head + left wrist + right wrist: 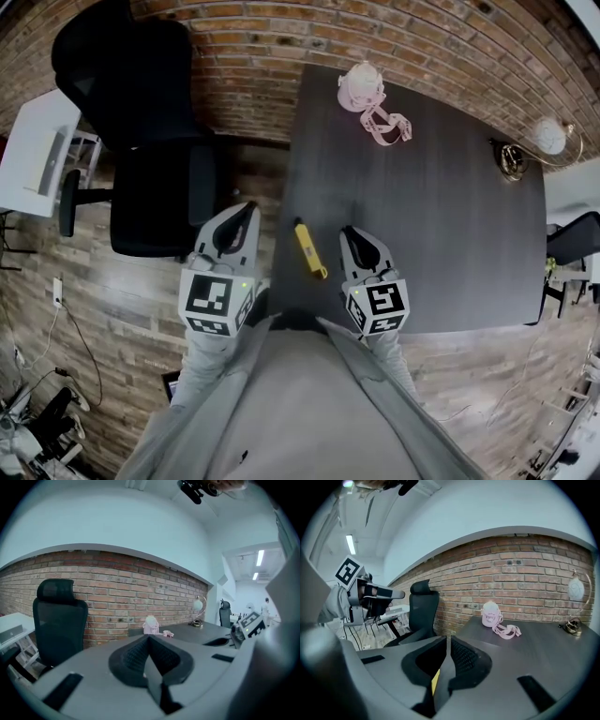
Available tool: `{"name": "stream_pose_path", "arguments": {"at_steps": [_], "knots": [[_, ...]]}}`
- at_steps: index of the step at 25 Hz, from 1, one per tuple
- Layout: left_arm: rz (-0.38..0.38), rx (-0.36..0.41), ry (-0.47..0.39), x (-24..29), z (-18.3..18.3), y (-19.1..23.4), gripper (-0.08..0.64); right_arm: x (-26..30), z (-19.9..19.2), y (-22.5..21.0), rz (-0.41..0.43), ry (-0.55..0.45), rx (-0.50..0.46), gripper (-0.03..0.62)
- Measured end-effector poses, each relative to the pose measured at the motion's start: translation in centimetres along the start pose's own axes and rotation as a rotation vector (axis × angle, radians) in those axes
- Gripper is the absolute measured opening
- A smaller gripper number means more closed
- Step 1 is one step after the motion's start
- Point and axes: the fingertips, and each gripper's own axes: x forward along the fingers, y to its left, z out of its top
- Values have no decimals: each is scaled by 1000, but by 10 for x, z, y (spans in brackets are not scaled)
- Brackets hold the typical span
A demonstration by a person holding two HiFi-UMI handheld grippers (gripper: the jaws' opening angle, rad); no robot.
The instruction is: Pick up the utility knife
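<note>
Closed: left hand-held gripper point(246, 210), right hand-held gripper point(349, 232); utility knife point(435, 681) sliver behind right jaws.

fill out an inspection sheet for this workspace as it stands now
surface: dark grey rectangular table, mostly bare
job's things: yellow utility knife lying flat near the front edge, between the grippers, not held
clutter: pink round container with strap at the far edge; white globe on brass stand at the far right
grippers: left gripper shut, empty, beside the table's left edge; right gripper shut, empty, right of the knife
cables: dark cables on the floor, left
surroundings: black office chair, brick wall, wood-plank floor
</note>
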Motion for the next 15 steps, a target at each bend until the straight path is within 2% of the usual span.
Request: {"name": "stream_pose_path", "arguments": {"at_steps": [3, 6, 11, 15], "knots": [[-1, -4, 3, -1, -3, 2, 18, 9, -16, 9, 25, 50, -8, 27], [-4, -8, 5, -2, -5, 2, 18, 19, -36, 20, 64, 113, -9, 104], [-6, -12, 7, -4, -7, 3, 18, 35, -67, 36, 113, 213, -14, 162], [-2, -16, 11, -4, -9, 5, 18, 45, -88, 45, 142, 273, -24, 181]]}}
